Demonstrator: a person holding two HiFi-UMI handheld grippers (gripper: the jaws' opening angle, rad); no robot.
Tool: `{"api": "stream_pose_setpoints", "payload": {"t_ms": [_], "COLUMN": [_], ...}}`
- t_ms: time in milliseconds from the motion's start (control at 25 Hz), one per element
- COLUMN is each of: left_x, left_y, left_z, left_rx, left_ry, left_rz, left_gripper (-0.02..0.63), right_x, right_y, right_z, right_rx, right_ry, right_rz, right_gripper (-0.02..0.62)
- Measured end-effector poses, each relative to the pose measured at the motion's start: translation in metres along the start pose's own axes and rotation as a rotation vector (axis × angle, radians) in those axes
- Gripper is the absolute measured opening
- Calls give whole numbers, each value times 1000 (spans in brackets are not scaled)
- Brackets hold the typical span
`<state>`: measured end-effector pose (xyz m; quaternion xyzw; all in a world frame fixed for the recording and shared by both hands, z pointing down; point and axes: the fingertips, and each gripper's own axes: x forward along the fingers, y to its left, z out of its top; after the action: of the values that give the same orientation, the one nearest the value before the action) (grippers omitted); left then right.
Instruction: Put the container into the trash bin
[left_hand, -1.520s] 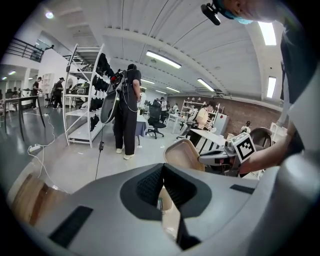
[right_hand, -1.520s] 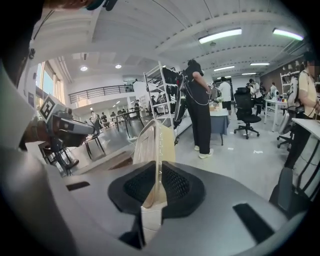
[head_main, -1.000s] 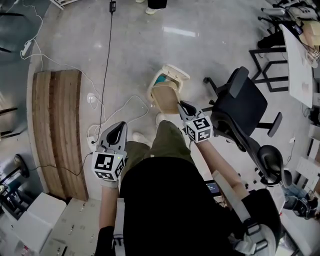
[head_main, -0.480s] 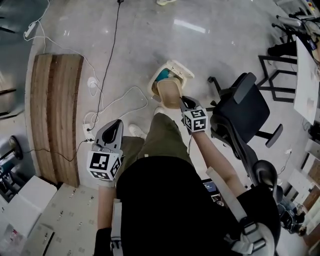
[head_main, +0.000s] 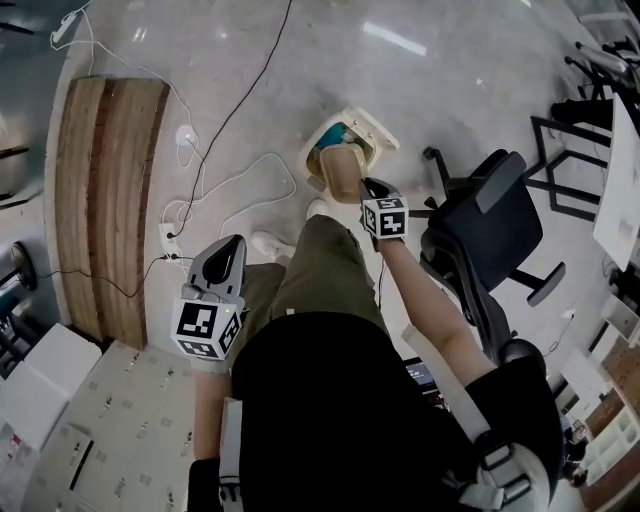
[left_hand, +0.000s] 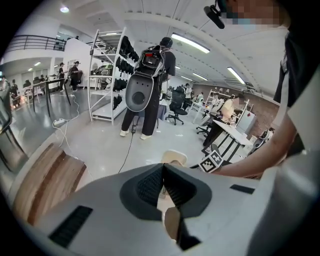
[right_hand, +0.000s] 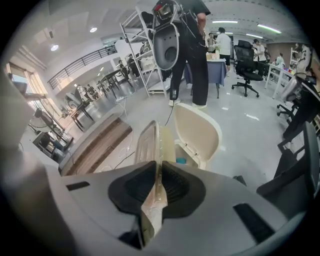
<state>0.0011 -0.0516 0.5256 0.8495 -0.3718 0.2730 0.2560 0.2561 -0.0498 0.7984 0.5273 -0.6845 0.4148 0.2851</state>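
A cream trash bin (head_main: 377, 131) stands on the floor ahead of my feet with its lid (right_hand: 198, 131) swung open and something teal (right_hand: 181, 161) inside. My right gripper (head_main: 367, 189) is shut on the rim of a tan, clear-lidded plastic container (head_main: 345, 177), which hangs tilted right over the bin's mouth. In the right gripper view the container (right_hand: 154, 144) stands on edge between the pads, with the bin just beyond it. My left gripper (head_main: 229, 250) hovers low beside my left leg, shut, nothing in it (left_hand: 162, 182). The bin (left_hand: 174, 157) shows past its jaws.
A black office chair (head_main: 482, 222) stands close to the right of the bin. A wooden bench (head_main: 106, 200) lies at the left, with white cables (head_main: 232, 190) trailing over the floor between. White boxes (head_main: 42, 388) sit at the lower left. A person with a backpack (left_hand: 147, 86) stands further off.
My right gripper has sunk with the container, from above the bin down to its mouth. The left gripper has dropped a little beside my leg.
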Motion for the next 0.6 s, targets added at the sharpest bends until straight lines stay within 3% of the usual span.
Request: {"api": "stream_pose_setpoints", "payload": {"t_ms": [600], "left_x": [0], "left_y": [14], "left_z": [-48], "left_rx": [-94], "left_ry": [98], "left_rz": [53], "left_gripper": [9], "right_x": [87], "right_y": [-27], "right_z": [-25], "right_rx": [97], "right_ry": [131], "right_rz": [-55], "right_gripper": [51]}}
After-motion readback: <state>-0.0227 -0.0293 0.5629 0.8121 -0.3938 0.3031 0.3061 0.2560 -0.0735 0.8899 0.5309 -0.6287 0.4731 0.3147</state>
